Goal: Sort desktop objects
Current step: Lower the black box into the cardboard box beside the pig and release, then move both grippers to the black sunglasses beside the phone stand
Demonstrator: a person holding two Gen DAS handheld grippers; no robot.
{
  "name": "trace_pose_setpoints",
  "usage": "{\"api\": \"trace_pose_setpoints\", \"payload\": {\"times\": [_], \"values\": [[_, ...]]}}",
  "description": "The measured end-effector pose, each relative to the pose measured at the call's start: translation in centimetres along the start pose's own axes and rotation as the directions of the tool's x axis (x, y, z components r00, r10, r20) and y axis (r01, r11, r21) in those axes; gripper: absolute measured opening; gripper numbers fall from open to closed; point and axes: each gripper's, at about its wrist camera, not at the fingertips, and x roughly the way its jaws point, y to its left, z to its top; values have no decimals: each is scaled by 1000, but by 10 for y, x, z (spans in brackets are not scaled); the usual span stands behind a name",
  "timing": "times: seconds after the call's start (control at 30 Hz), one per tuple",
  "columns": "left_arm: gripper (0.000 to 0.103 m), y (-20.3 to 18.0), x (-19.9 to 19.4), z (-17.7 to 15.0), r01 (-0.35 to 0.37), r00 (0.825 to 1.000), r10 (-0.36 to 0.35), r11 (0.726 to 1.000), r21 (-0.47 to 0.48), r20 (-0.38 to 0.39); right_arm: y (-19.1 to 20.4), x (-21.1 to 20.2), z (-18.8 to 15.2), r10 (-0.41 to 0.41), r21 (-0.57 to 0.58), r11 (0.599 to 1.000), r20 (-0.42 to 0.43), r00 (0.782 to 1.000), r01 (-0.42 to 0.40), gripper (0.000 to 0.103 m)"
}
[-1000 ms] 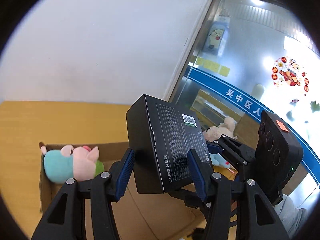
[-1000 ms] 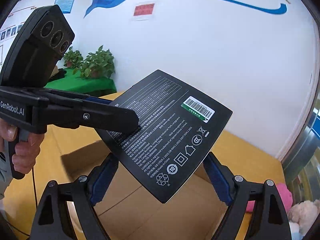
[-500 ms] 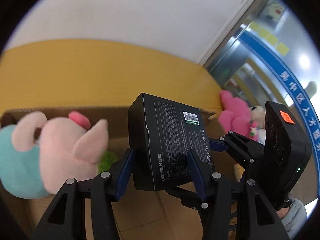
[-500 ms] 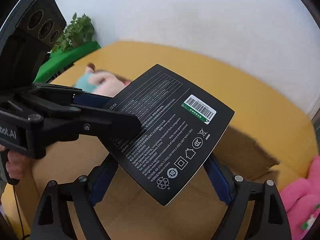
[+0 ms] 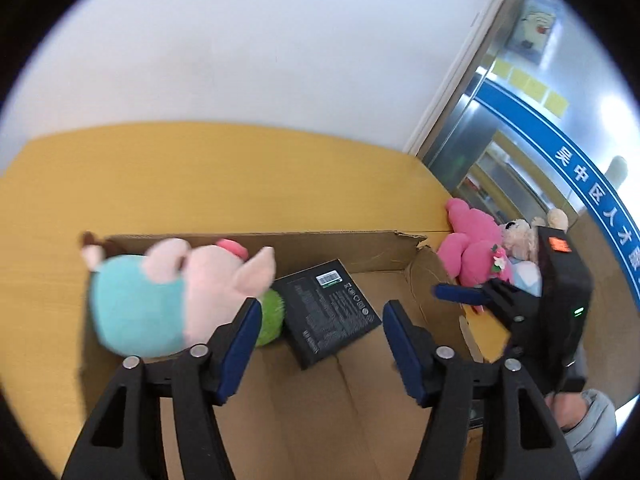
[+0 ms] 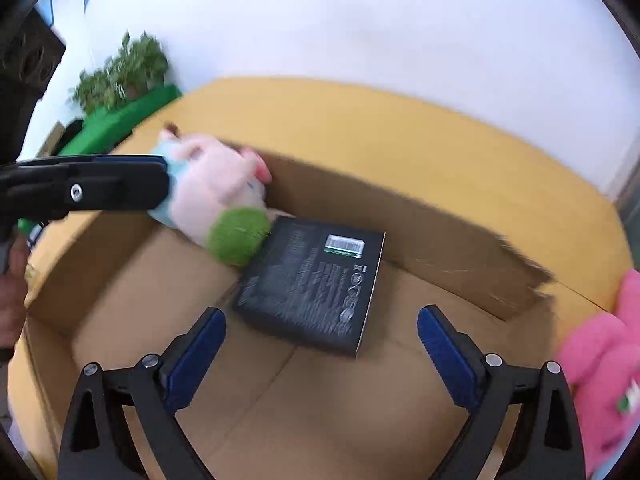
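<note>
A black product box lies flat, label up, on the floor of an open cardboard carton. It rests against a pink, teal and green plush toy in the carton's far left corner. My left gripper hovers above the black box with its jaws opening and nothing pressed between them. My right gripper also hangs over the carton, jaws opening wide, with the box lying beyond its fingertips. One of the right gripper's fingers shows in the left wrist view.
The carton stands on a yellow table against a white wall. A bright pink plush and a beige bear lie outside the carton's torn right end. Potted plants stand far left, and a glass door is at the right.
Both grippers held the black box in the air between them. Now both have let go, their jaws stand wider, and the box lies in the carton beside the plush toy.
</note>
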Motion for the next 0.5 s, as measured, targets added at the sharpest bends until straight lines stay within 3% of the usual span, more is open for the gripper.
{"api": "trace_pose_setpoints", "payload": {"times": [0.1, 0.2, 0.37, 0.5], "values": [[78, -2, -45, -27, -81, 996, 79, 995, 57, 40, 20, -61, -26, 23, 22, 999, 90, 996, -26, 103], [78, 2, -67, -65, -139, 990, 137, 987, 81, 26, 57, -99, -62, 95, 49, 993, 154, 983, -104, 103], [78, 21, -70, -124, -159, 984, 159, 987, 13, -75, 105, -94, -108, 88, 68, 993, 149, 985, -99, 103], [78, 32, -66, -168, -128, 985, 118, 989, -69, -129, 101, -76, -140, 31, 116, 992, 80, 996, -41, 103]]}}
